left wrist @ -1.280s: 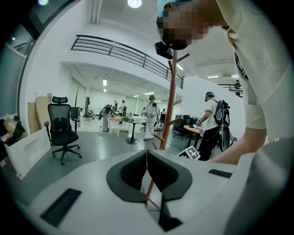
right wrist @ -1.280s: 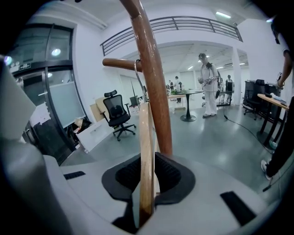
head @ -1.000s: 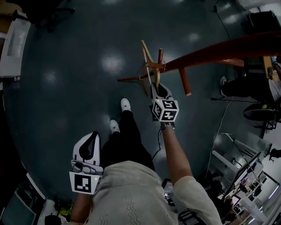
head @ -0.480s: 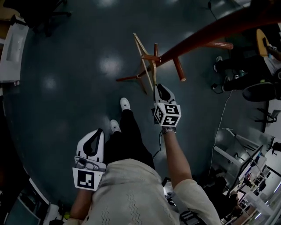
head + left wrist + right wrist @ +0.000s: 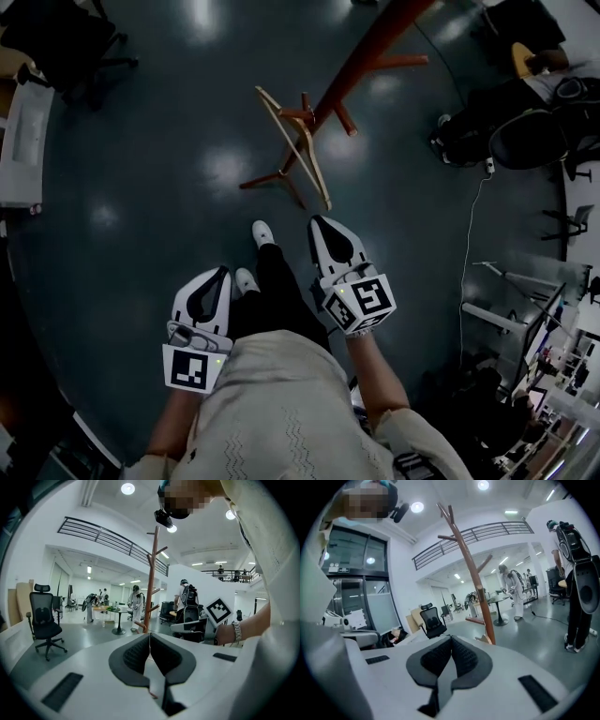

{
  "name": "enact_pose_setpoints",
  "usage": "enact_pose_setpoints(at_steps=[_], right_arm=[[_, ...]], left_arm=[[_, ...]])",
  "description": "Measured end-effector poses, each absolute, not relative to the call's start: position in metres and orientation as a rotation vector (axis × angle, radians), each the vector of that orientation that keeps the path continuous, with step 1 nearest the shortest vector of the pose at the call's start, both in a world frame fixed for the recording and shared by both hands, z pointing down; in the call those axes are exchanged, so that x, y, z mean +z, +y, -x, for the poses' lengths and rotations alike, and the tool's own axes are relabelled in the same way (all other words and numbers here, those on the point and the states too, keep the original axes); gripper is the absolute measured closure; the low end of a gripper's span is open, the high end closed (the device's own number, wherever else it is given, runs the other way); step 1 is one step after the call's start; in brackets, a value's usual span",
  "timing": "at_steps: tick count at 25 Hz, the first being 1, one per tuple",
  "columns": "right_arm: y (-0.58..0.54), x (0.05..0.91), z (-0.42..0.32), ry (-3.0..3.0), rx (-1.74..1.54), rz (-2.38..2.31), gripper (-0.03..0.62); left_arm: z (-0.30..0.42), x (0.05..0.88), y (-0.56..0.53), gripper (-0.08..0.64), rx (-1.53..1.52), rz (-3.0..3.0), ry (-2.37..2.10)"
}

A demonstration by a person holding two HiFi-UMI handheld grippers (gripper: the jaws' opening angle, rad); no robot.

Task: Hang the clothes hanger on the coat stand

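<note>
A pale wooden clothes hanger hangs tilted from a short peg of the red-brown coat stand in the head view. My right gripper is shut and empty, a short way below the hanger's lower end and apart from it. My left gripper is shut and empty too, held low beside my left leg. In the left gripper view the coat stand rises just beyond the shut left gripper. The right gripper view shows the coat stand leaning past the shut right gripper.
My legs and white shoes stand between the grippers. Black office chairs and a seated person are at the right, another chair and a white desk at the left. A thin cable runs across the dark floor.
My right gripper has drawn back from the hanger toward my body. The hanger stays on the stand's peg. The left gripper has barely moved.
</note>
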State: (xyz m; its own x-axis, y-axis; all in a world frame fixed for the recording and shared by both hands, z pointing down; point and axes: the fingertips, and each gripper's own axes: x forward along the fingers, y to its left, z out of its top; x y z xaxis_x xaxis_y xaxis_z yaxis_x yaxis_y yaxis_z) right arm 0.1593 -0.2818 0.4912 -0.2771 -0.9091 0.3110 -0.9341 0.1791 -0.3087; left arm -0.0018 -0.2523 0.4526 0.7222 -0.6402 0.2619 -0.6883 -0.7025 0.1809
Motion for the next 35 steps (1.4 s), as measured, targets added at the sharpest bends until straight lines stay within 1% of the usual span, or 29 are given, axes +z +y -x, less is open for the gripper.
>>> enact_pose_setpoints(at_steps=[3, 6, 11, 16, 24, 28, 35], right_arm=[[-0.254, 0.449, -0.146, -2.403, 0.599, -1.874, 0.572], [-0.221, 0.414, -0.133, -2.425, 0.598, -1.890, 0.572], [-0.181, 0.380, -0.103, -2.441, 0.571, -1.890, 0.572], [-0.161, 0.376, -0.078, -2.469, 0.579, -1.829, 0.572], [-0.142, 0.367, -0.067, -2.485, 0.523, -1.803, 0.572], [-0.138, 0.375, -0.075, -2.471, 0.575, -1.829, 0.572], [-0.133, 0.378, -0.076, -2.411, 0.520, -1.833, 0.572]], left_arm=[[-0.001, 0.438, -0.238, 0.546, 0.205, -2.711, -1.013], [-0.004, 0.420, -0.222, 0.546, 0.137, -2.732, -0.986], [0.004, 0.388, -0.208, 0.546, 0.013, -2.795, -0.989], [0.022, 0.377, -0.194, 0.546, -0.064, -2.782, -1.055], [0.040, 0.378, -0.176, 0.546, -0.062, -2.770, -1.105], [0.032, 0.380, -0.173, 0.546, -0.063, -2.783, -1.076], [0.020, 0.375, -0.169, 0.546, -0.065, -2.811, -0.992]])
